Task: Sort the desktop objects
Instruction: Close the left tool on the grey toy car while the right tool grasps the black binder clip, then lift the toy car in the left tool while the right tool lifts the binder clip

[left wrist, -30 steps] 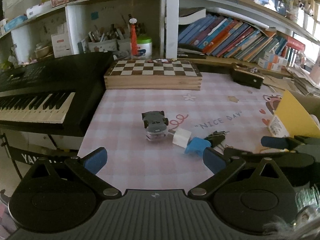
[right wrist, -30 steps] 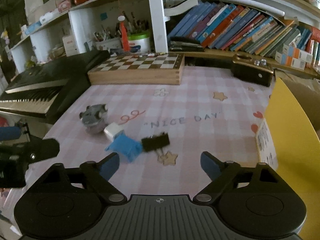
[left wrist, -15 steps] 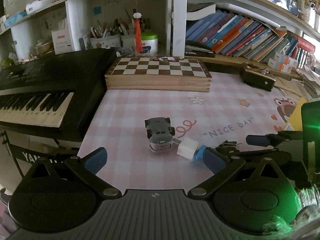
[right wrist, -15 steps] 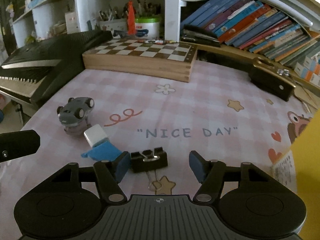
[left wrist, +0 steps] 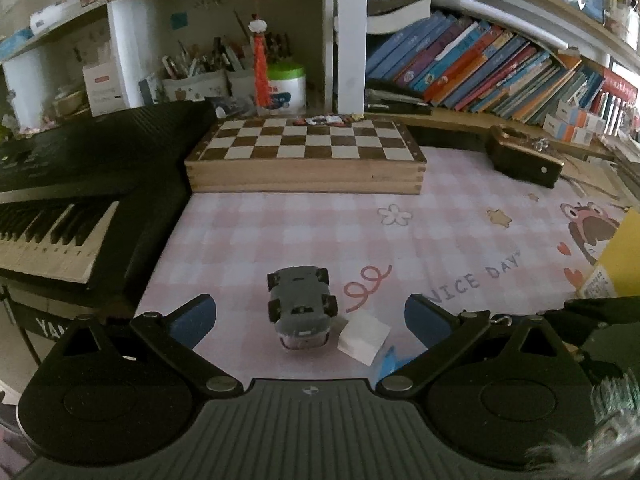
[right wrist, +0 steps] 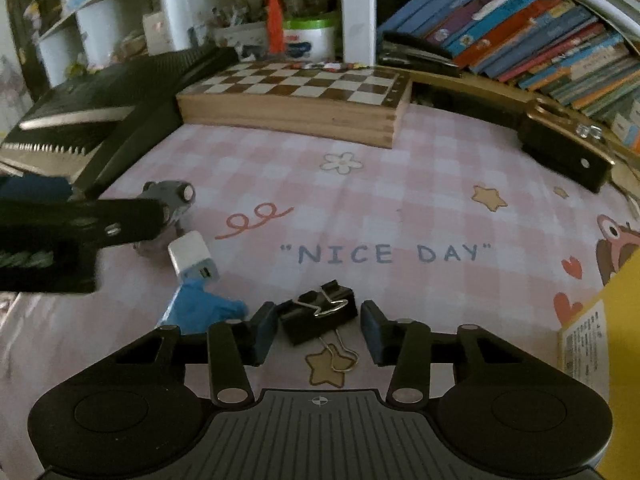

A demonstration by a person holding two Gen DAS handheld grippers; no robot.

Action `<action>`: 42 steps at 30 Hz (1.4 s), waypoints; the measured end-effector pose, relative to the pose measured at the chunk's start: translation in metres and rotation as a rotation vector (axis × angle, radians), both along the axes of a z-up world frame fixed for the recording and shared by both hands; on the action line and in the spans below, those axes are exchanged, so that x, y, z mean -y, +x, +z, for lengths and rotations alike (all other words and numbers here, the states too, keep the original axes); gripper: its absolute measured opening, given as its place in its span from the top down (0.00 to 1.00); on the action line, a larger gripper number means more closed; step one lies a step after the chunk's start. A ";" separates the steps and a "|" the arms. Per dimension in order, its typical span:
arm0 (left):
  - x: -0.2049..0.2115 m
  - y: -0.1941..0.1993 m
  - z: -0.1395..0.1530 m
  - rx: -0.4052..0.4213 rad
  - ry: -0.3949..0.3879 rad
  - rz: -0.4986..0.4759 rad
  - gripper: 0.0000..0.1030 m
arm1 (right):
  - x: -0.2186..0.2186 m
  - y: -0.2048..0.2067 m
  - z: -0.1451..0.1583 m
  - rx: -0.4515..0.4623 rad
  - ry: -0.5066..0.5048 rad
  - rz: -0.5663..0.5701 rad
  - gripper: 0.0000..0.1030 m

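Note:
A grey toy car [left wrist: 301, 305] stands on the pink checked mat, between the fingers of my open left gripper [left wrist: 310, 318]. A white charger cube [left wrist: 363, 338] lies just right of the car, with a blue scrap [right wrist: 200, 307] below it. My right gripper [right wrist: 318, 330] is open with its fingers on either side of a black binder clip [right wrist: 320, 310], not touching it. The car [right wrist: 170, 196] and the charger [right wrist: 193, 256] also show in the right wrist view, with the left gripper partly covering the car.
A wooden chessboard box [left wrist: 306, 156] lies at the back. A black keyboard [left wrist: 68, 196] fills the left side. A dark wooden box [left wrist: 524, 162] sits at the back right. A yellow box [right wrist: 600, 344] stands at the right edge. Bookshelves line the rear.
Both grippers have moved forward and lower. The left gripper now brackets the toy car. The right gripper has narrowed around the binder clip.

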State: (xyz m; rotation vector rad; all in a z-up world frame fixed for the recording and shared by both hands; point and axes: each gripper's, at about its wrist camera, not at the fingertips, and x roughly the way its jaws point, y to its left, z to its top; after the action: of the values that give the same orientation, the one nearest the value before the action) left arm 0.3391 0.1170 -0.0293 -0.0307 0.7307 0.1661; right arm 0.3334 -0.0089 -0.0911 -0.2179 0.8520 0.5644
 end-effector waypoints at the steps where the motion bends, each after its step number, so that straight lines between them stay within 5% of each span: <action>1: 0.000 0.003 -0.002 -0.005 0.001 0.000 0.02 | -0.002 0.000 -0.002 -0.001 -0.011 0.013 0.56; 10: -0.001 0.034 -0.026 -0.072 0.038 -0.007 0.27 | -0.007 0.000 -0.005 0.033 -0.010 0.059 0.56; 15: -0.006 0.042 -0.031 -0.078 0.008 0.001 0.60 | -0.006 0.001 -0.005 0.040 0.004 0.075 0.55; 42: -0.014 -0.038 0.038 0.102 -0.156 -0.029 0.61 | 0.018 -0.028 0.033 0.092 0.040 0.020 0.56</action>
State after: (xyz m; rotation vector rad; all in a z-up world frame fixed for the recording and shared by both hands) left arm 0.3014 0.1314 0.0088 -0.1754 0.6407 0.0786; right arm 0.3053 -0.0270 -0.0578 -0.2147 0.7491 0.5852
